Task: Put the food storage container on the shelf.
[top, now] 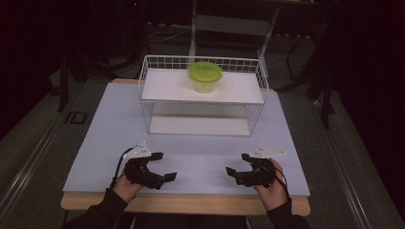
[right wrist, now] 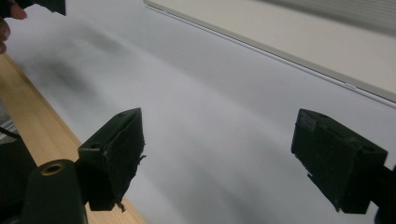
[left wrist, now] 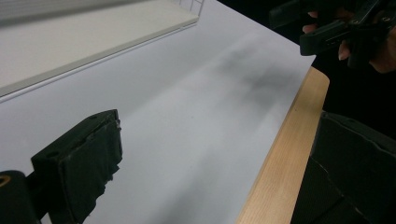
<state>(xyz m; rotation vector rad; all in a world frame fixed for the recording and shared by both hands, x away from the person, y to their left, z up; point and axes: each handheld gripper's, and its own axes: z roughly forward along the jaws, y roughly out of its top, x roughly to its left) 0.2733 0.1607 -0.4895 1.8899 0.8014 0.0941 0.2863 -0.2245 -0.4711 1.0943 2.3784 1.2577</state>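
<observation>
A clear tub with a green lid (top: 205, 75) stands on the top board of a white wire rack (top: 148, 95) at the back of the table. My left gripper (top: 165, 166) rests near the front edge at the left, open, with nothing between its jaws. My right gripper (top: 238, 163) sits at the front right, also open and empty. The two point inward at each other. In the left gripper view, my left gripper (left wrist: 215, 177) hangs over bare board, with the right gripper (left wrist: 336, 28) far off. In the right gripper view, my right gripper (right wrist: 226, 158) is wide apart over the board.
The pale board (top: 114, 129) lies on a wooden table whose edge (top: 191, 204) runs along the front. The rack's lower board (top: 198, 125) is open toward me. Dark floor and stands surround the table.
</observation>
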